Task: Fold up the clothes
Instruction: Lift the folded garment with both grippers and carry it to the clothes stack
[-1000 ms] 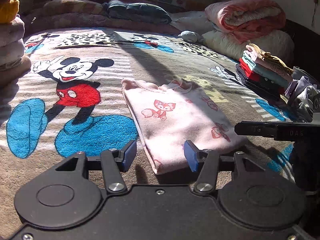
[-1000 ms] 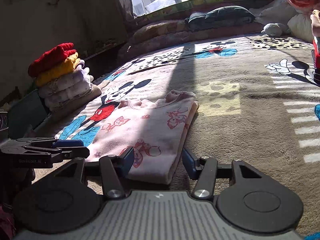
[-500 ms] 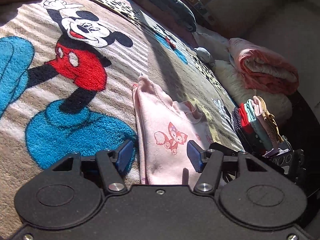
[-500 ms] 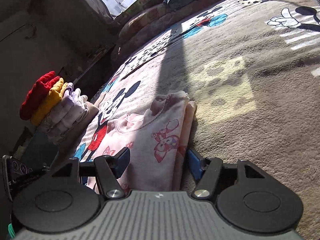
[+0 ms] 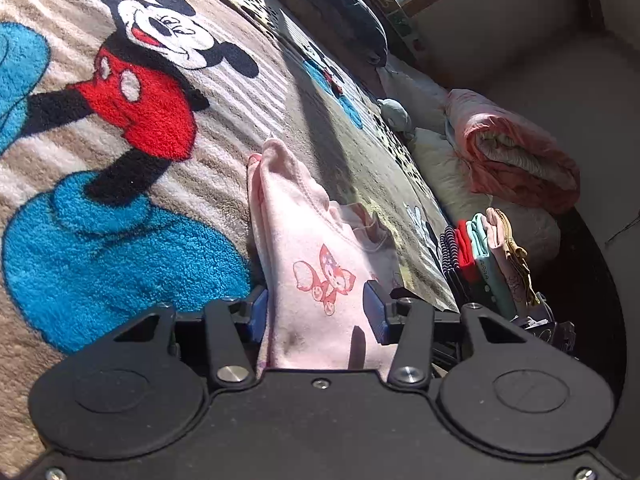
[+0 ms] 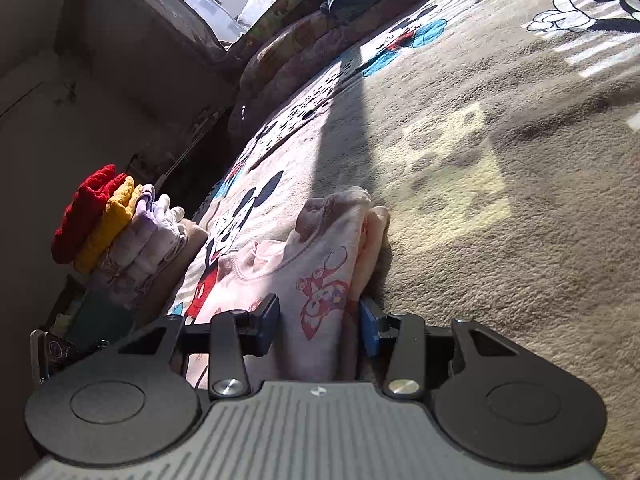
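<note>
We see our left gripper [image 5: 318, 314] as a matte black body with two round raised discs, silver screws at the finger pivots and blue pads [image 5: 375, 312] on its black fingers. Our right gripper [image 6: 318, 322] has the same black discs, silver pivot screws and blue pads [image 6: 369, 332], but a grey ribbed plate [image 6: 316, 432] with one small screw covers its middle.

Ahead of my fingers, the Mickey blanket [image 5: 132, 184] carries the pink top [image 5: 316, 280], folded stacks [image 6: 116, 224] leftward, more [image 5: 488, 256] rightward.
</note>
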A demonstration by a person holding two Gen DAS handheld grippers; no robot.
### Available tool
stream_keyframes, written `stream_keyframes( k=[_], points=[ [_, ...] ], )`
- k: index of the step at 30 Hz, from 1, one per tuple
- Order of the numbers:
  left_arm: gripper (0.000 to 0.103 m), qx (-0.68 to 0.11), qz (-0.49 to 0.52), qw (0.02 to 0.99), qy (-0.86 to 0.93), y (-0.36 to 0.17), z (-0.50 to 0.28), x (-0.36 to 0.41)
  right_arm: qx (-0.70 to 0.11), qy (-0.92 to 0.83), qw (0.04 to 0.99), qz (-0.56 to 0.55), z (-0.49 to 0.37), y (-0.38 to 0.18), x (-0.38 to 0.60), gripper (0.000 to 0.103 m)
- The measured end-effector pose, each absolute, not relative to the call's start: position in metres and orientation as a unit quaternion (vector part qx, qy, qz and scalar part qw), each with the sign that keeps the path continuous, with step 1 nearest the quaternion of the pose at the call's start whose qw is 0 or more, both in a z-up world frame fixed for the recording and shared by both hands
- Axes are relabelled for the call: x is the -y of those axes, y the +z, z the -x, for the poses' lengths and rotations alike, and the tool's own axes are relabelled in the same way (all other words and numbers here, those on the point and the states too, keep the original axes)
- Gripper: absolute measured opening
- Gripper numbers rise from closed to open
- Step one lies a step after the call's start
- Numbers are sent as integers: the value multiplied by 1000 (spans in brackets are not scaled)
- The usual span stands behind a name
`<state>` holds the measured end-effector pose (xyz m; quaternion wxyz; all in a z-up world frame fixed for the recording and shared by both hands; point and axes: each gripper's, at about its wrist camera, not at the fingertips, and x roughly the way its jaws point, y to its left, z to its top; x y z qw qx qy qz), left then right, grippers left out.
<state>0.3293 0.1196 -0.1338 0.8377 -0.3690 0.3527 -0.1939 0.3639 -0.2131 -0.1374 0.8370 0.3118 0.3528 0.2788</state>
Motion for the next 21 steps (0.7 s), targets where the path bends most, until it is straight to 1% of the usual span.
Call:
stream_keyframes(
  k=[1, 2, 3, 5, 7, 15, 21],
  points=[
    [33, -352, 370, 838, -193, -135, -330, -119, -352, 278, 838, -311, -364, -138, 213, 35],
    [22, -352, 371, 838, -192, -136, -331, -119, -352, 277, 837, -315, -363, -138, 214, 27],
    [16, -352, 371, 838, -192, -137, -332, -119, -351, 276, 835, -321, -363, -139, 215, 24],
    [12, -351, 373, 837, -190, -138, -334, -119, -348, 279, 834, -325, -359, -138, 217, 19],
    [11, -344, 370, 841, -192, -134, -328, -118, -340, 280, 837, -325, -354, -133, 216, 18],
    [11, -340, 366, 838, -219, -114, -286, -101, -316, 280, 837, -349, -297, -108, 241, 18],
    [11, -338, 367, 823, -271, -94, -271, -49, -278, 261, 847, -369, -256, -80, 301, 18]
  ],
)
